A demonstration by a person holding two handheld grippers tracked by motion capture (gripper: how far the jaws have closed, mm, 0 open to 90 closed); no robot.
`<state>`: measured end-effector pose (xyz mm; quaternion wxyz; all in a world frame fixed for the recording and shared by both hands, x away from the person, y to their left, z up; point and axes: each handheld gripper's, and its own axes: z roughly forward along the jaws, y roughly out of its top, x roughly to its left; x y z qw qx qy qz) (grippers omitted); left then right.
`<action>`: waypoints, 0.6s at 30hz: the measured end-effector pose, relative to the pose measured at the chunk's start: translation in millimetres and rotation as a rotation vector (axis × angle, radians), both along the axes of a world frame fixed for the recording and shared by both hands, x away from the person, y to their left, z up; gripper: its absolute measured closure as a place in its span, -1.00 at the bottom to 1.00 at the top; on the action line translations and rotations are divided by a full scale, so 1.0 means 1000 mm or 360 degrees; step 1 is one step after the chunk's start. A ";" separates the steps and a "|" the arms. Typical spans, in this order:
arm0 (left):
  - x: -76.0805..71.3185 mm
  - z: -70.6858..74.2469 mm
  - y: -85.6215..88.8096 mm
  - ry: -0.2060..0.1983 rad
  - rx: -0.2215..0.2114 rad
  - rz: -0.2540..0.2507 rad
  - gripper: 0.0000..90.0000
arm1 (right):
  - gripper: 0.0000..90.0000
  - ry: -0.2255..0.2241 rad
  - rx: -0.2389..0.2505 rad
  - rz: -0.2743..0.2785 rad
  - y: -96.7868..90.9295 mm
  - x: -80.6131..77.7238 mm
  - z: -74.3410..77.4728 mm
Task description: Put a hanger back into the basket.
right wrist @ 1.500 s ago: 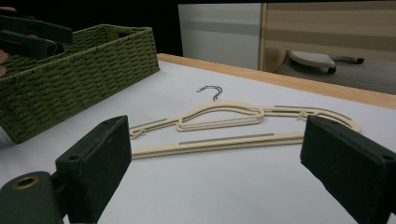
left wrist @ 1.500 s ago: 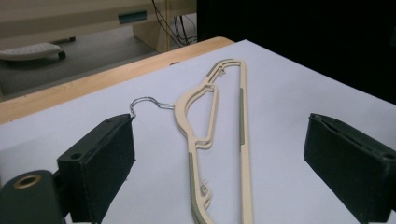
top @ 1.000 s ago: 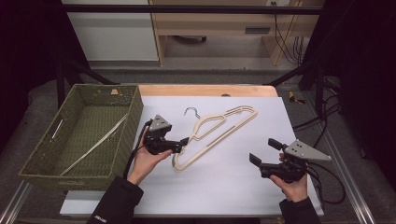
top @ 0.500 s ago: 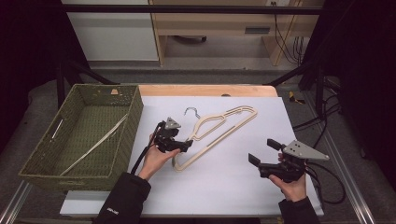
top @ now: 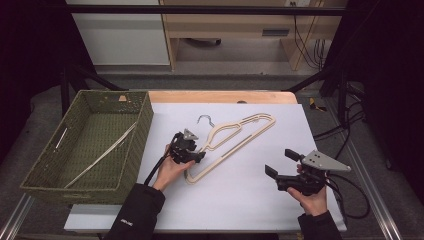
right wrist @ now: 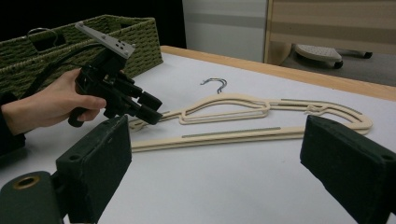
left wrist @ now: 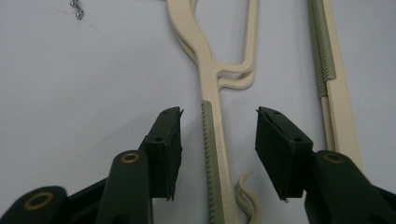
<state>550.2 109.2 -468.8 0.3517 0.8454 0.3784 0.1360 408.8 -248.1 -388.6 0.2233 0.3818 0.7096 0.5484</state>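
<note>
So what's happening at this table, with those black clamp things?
A person holds a gripper in each hand over a white sheet. The left gripper is open, its jaws either side of one arm of a cream hanger that lies flat on the sheet; it has not closed on it. The right gripper is open too, held off to the side, clear of the hanger. A green basket with a hanger in it sits at the left.

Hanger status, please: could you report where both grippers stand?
Left gripper open, astride hanger arm, not clamped. Right gripper open, empty, off to the side. Nothing in the way.
</note>
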 end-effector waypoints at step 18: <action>0.002 -0.002 -0.001 0.0031 0.0070 0.0019 0.73 | -0.79 0.0003 -0.0005 0.0007 0.001 0.001 -0.001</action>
